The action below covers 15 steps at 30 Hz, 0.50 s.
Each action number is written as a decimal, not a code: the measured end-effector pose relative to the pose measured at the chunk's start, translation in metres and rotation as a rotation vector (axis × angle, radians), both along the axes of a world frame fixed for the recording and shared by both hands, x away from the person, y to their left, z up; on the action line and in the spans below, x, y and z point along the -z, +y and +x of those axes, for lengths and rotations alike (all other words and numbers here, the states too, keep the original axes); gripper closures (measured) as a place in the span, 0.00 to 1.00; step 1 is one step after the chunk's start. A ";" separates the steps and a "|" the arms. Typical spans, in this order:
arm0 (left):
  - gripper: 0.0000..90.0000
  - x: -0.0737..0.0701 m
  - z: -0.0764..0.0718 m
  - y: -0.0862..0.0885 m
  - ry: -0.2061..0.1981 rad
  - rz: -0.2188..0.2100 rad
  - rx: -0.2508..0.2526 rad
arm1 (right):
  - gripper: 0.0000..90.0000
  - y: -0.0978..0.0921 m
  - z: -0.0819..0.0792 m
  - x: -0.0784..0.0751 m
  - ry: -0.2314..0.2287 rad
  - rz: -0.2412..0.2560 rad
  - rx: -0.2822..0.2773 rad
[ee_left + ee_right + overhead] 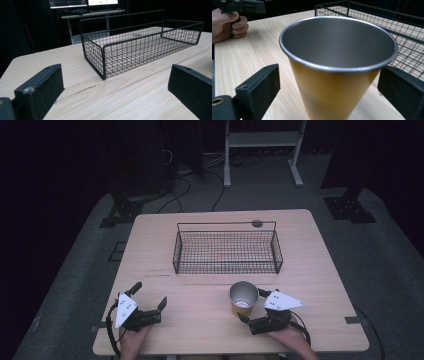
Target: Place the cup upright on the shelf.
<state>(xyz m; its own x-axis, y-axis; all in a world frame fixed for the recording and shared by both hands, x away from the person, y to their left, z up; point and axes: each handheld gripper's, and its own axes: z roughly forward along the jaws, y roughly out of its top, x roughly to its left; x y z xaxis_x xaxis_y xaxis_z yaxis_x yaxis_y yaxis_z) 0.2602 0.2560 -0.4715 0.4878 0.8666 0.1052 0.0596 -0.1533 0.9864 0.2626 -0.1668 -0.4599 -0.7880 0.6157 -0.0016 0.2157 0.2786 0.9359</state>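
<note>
Two black handheld grippers, the left gripper [148, 296] at lower left of the high view and the right gripper [252, 304] at lower right, each carry a pale three-cornered plate dotted with small marks, with a black cable trailing behind. Their fingers [40, 91] are blocky, matte black, with screw holes.

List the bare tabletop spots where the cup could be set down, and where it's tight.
Bare: the table right of the wire basket, the strip left of the basket, and the stretch between the left gripper and the cup. Tight: around the cup, between the open jaws of the right gripper, close in front of the basket.
</note>
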 end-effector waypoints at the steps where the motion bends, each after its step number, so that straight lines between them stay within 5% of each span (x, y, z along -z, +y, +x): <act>1: 0.00 0.000 0.000 0.000 0.000 0.001 0.000 | 0.04 0.002 0.001 0.000 0.003 0.002 0.000; 15: 0.00 0.000 0.000 0.000 0.000 -0.001 0.001 | 0.03 0.010 0.011 0.000 0.003 0.016 0.015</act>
<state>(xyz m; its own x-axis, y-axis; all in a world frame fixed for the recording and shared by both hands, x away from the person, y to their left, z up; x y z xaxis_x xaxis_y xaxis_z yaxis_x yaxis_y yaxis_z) 0.2602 0.2562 -0.4715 0.4884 0.8664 0.1041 0.0598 -0.1523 0.9865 0.2734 -0.1566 -0.4598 -0.7784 0.6277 0.0105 0.2223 0.2600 0.9397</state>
